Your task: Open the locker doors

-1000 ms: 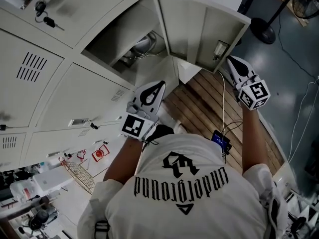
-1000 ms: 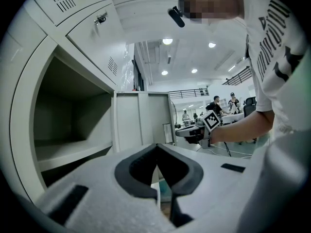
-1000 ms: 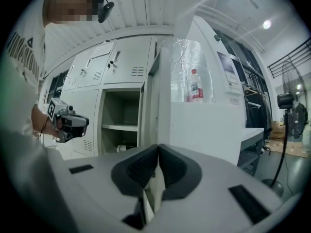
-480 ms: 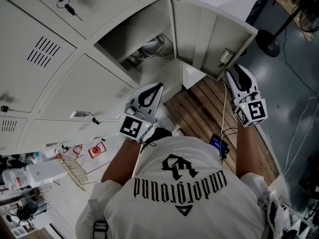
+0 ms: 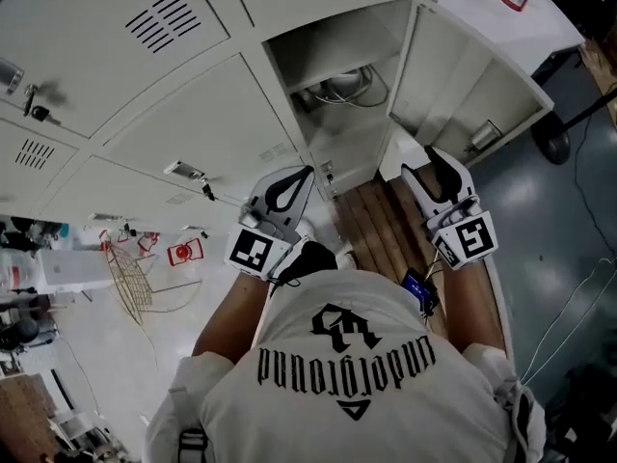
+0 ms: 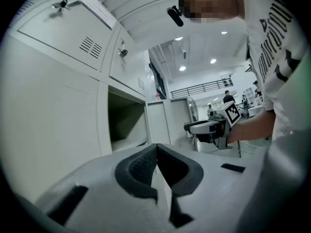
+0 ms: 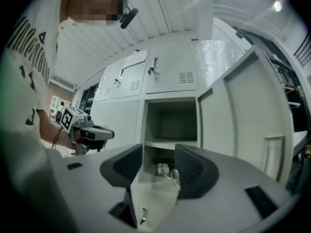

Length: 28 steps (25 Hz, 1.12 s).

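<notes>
Far left, head view: a bank of pale grey sheet-metal lockers (image 5: 116, 75). The left-hand closed doors (image 5: 207, 119) are flush with the frame. One has a slotted vent (image 5: 166, 19), and a small dark key (image 5: 37, 112) hangs in a lock near the left edge.

The left tongs (image 5: 307, 172), a white shell with black pads and a marker cube at the rear, are low in front of the closed doors and apart from them. In the left gripper view we see the left tongs (image 6: 156, 149) clenched, pads meeting at the tip with nothing between them.

Centre: one open locker bay (image 5: 333, 61), with light-coloured cables (image 5: 349, 83) inside. In the right gripper view the bay (image 7: 171, 120) is dark and the cables (image 7: 167, 171) lie below its shelf.

A slatted wooden platform (image 5: 371, 225) lies on the floor between the two tongs.

The right tongs (image 5: 424, 167) have just been opening. In their own view the right tongs (image 7: 159, 165) are released, pads wide apart and gripping nothing. Through the gap we see only the bay, well apart.

Right: the pale grey open door (image 5: 472, 95) of that bay is swung out, inner face towards us. The right tongs are near its lower edge. In the right gripper view the door (image 7: 252, 120) is clear of the pads.
</notes>
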Tool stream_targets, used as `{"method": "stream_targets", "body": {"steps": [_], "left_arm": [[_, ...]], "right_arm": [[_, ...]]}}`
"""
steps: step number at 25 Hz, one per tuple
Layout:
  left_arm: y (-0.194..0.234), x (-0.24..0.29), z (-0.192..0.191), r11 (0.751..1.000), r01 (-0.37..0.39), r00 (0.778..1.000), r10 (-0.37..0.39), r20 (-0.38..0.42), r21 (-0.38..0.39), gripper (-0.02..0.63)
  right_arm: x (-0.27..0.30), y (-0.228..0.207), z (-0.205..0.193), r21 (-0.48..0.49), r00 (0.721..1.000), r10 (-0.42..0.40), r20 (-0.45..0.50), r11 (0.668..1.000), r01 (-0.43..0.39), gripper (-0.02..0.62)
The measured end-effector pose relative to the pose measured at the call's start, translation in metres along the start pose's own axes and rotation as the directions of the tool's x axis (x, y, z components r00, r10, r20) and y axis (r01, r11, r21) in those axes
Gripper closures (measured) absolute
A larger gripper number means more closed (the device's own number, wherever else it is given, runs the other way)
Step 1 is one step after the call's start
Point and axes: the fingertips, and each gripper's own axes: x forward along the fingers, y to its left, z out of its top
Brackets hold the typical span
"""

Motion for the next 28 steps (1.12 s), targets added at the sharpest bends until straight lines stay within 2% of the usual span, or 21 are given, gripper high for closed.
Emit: {"method": "stream_targets", "body": {"steps": [3, 7, 14, 17, 22, 28], "left_arm": [[0.02, -0.038, -0.006, 0.995, -0.097, 0.995, 0.097, -0.02, -0.007, 0.598], [0.044, -0.093, -0.015, 0.973, -0.231, 0.972, 0.229, -0.057, -0.024, 0.598], [0.071, -0.166, -0.028, 0.93, -0.365, 0.928, 0.361, -0.098, -0.032, 0.598], [0.085, -0.192, -0.033, 0.919, -0.392, 0.916, 0.387, -0.103, -0.036, 0.598], [0.106, -0.234, -0.035, 0.912, -0.408, 0.911, 0.403, -0.085, -0.042, 0.598], [0.137, -0.287, -0.035, 0.924, -0.38, 0.924, 0.377, -0.063, -0.048, 0.598]], "right_arm": [[0.032, 0.036, 0.001, 0.015, 0.994, 0.106, 0.016, 0.994, -0.107, 0.376], [0.069, 0.089, 0.002, 0.025, 0.968, 0.25, 0.027, 0.968, -0.25, 0.371], [0.114, 0.175, 0.005, 0.072, 0.903, 0.427, 0.052, 0.9, -0.43, 0.37], [0.132, 0.211, 0.006, 0.069, 0.879, 0.474, 0.05, 0.877, -0.476, 0.37], [0.153, 0.27, 0.01, 0.058, 0.851, 0.523, 0.037, 0.849, -0.525, 0.37], [0.183, 0.336, 0.014, 0.035, 0.85, 0.526, 0.015, 0.85, -0.526, 0.37]]}}
